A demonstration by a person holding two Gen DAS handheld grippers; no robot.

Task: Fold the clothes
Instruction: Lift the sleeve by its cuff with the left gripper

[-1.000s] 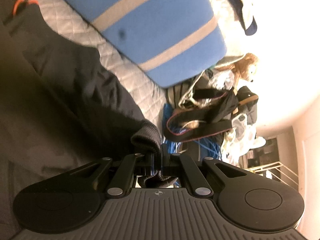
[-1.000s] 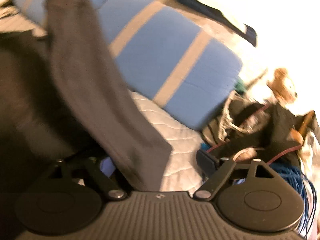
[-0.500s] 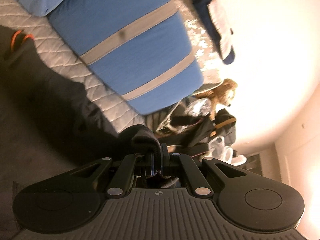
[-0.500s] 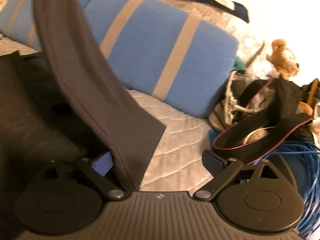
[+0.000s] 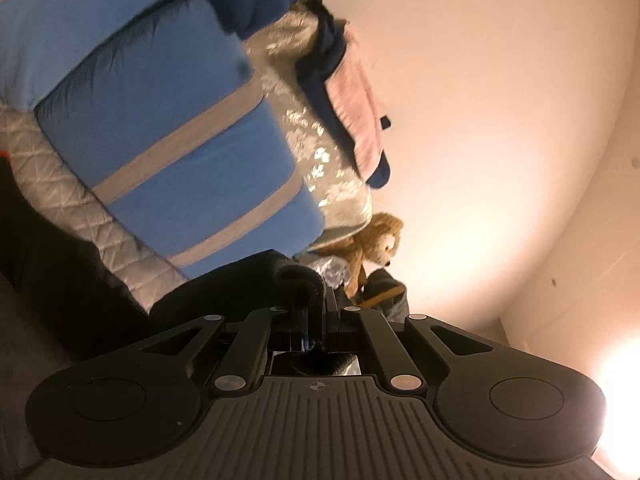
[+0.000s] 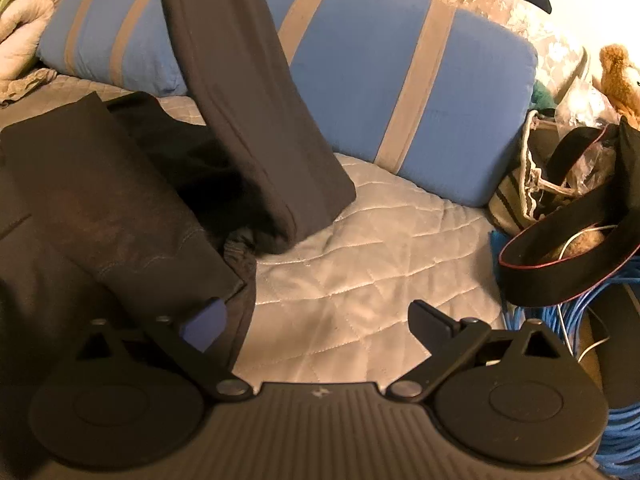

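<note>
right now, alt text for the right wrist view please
An open hand-held gripper hovers over a quilted bed cover. A dark garment lies at left, one strip of it lifted up before a blue striped pillow.

Bare quilt (image 6: 360,264) open ahead — blue pillow (image 6: 360,80) behind, cable coil (image 6: 560,320) right.

Pillow (image 6: 360,80) — blue with grey-tan stripes. Bed cover (image 6: 360,280) — pale grey, diamond-quilted. Garment (image 6: 248,120) — dark charcoal, plain. Plush toy (image 5: 376,248) — golden brown. Cable coil (image 6: 600,320) — bright blue. Bag strap (image 6: 560,276) — black, red-edged.
</note>
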